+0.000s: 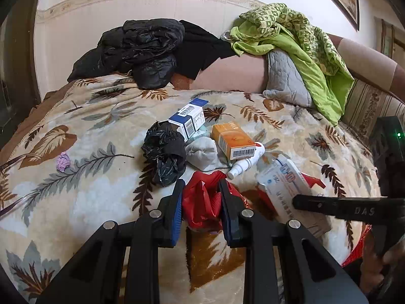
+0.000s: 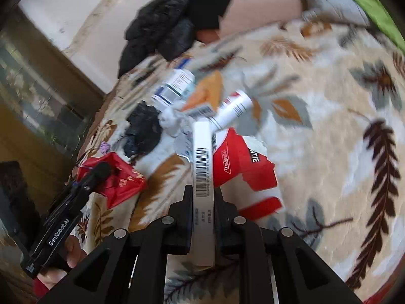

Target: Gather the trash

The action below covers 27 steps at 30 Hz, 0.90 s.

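My left gripper (image 1: pixel 201 185) is shut on a crumpled red plastic bag (image 1: pixel 202 202) just above the leaf-patterned blanket (image 1: pixel 88 197). The right wrist view shows the same bag (image 2: pixel 121 182) at the left gripper's tip (image 2: pixel 101 169). My right gripper (image 2: pixel 203 190) is shut on a flat white carton with a barcode (image 2: pixel 202 157), also seen as the white carton (image 1: pixel 283 182) beside the right gripper (image 1: pixel 303 202). A pile lies ahead: a blue-white box (image 1: pixel 189 121), an orange box (image 1: pixel 233 139), a white spray bottle (image 1: pixel 248 162), a crumpled black bag (image 1: pixel 164 152), a grey cloth wad (image 1: pixel 202 152) and a torn red-white wrapper (image 2: pixel 243 169).
A purple paper ball (image 1: pixel 62 162) lies apart at the left. A black jacket (image 1: pixel 141 50), a green cloth (image 1: pixel 291 38) and a grey pillow (image 1: pixel 286 81) lie along the wall behind. The bed drops off at its left edge. A hand (image 2: pixel 73 253) holds the left gripper.
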Motion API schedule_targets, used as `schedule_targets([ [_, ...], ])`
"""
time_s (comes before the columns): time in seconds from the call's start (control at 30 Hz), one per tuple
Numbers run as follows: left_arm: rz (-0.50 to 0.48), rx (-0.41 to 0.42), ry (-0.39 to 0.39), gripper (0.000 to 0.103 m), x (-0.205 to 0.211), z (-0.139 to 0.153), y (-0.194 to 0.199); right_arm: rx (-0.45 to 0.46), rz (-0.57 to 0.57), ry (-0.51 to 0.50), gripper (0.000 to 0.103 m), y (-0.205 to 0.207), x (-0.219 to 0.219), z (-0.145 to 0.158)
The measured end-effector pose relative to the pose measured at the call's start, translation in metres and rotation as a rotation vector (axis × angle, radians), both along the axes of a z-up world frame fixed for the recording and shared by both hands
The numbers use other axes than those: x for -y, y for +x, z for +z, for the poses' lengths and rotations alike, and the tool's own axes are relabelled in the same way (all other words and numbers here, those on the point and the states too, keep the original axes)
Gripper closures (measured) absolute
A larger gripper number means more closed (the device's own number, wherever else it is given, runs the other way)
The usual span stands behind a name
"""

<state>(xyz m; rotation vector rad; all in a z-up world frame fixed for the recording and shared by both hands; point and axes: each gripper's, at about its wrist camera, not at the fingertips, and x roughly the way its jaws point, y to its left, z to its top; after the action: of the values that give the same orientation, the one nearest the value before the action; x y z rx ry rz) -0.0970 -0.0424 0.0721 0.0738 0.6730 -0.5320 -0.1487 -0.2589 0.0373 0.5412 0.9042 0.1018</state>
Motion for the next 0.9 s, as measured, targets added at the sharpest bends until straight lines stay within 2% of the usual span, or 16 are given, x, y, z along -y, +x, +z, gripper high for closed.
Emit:
schedule_targets([
  [0.03, 0.004, -0.005, 0.0, 0.078, 0.0, -0.001, 0.001, 0.001, -0.01, -0.008, 0.077, -0.002, 0.002, 0.001],
  [0.1, 0.01, -0.018, -0.009, 0.078, -0.002, -0.001, 0.003, -0.003, -0.011, -0.006, 0.07, -0.005, 0.002, 0.002],
  [0.27, 0.003, -0.031, -0.023, 0.078, 0.001, 0.0, 0.003, -0.005, 0.037, -0.032, 0.07, -0.013, -0.008, 0.006],
  [0.37, -0.002, -0.025, -0.021, 0.078, 0.002, 0.002, 0.001, 0.028, 0.066, -0.072, 0.071, -0.021, -0.017, 0.01],
  [0.5, -0.002, -0.022, -0.018, 0.078, 0.002, 0.003, 0.0, 0.003, 0.088, -0.123, 0.08, -0.011, -0.031, 0.003],
  [0.73, 0.023, -0.023, -0.014, 0.078, -0.009, 0.003, 0.003, -0.013, 0.105, -0.156, 0.08, 0.006, -0.043, -0.005],
  [0.8, 0.032, -0.025, -0.02, 0.078, -0.012, 0.003, 0.004, 0.002, 0.11, -0.157, 0.088, 0.006, -0.045, -0.003],
  [0.9, 0.04, -0.024, -0.029, 0.078, -0.017, 0.003, 0.004, 0.061, 0.107, -0.169, 0.088, 0.0, -0.048, 0.006],
])
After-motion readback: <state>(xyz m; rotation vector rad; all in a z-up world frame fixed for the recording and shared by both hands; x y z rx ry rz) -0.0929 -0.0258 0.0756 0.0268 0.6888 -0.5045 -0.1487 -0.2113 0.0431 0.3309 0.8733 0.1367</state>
